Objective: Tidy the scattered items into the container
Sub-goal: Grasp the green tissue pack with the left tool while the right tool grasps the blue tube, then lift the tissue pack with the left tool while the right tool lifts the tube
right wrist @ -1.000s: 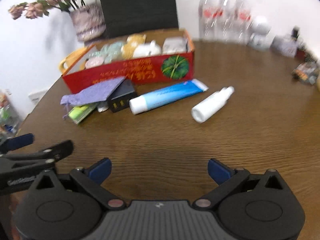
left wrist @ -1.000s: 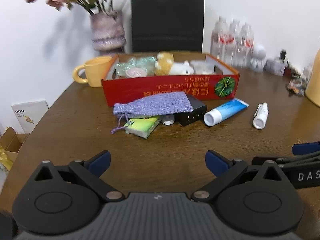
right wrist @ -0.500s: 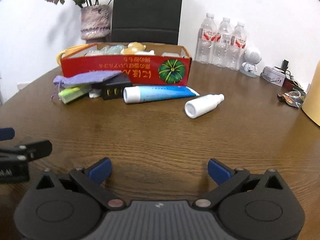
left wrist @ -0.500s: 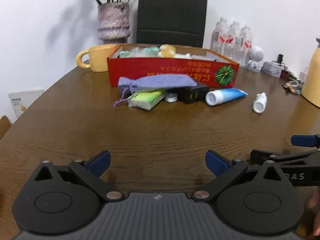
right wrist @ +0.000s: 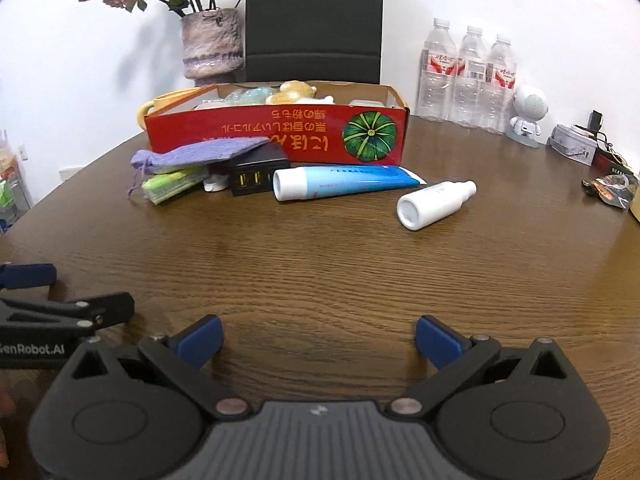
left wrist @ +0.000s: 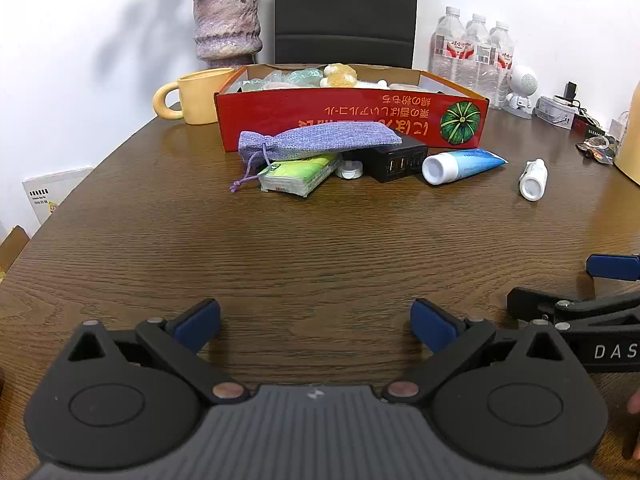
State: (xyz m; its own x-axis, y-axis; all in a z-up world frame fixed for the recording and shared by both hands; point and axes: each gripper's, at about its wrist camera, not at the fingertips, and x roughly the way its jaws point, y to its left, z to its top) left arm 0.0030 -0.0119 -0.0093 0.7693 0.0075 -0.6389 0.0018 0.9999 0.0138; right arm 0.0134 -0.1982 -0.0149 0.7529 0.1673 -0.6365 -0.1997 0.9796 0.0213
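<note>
Right, our left gripper [left wrist: 315, 324] and right gripper [right wrist: 318, 336] sit low near the table [left wrist: 320, 248], both spread wide, empty. Beyond, pouch [left wrist: 320, 140], tissue pack [left wrist: 298, 174], charger [left wrist: 396, 160], tube [right wrist: 344, 182], bottle [right wrist: 436, 204] lie against the red box [left wrist: 352, 120], within easy reach.

two black handheld grippers: the left gripper [left wrist: 315, 322] and right gripper [right wrist: 318, 338], each with blue fingertip pads [left wrist: 198, 322], silver pivot screws, ribbed grey housing.
</note>
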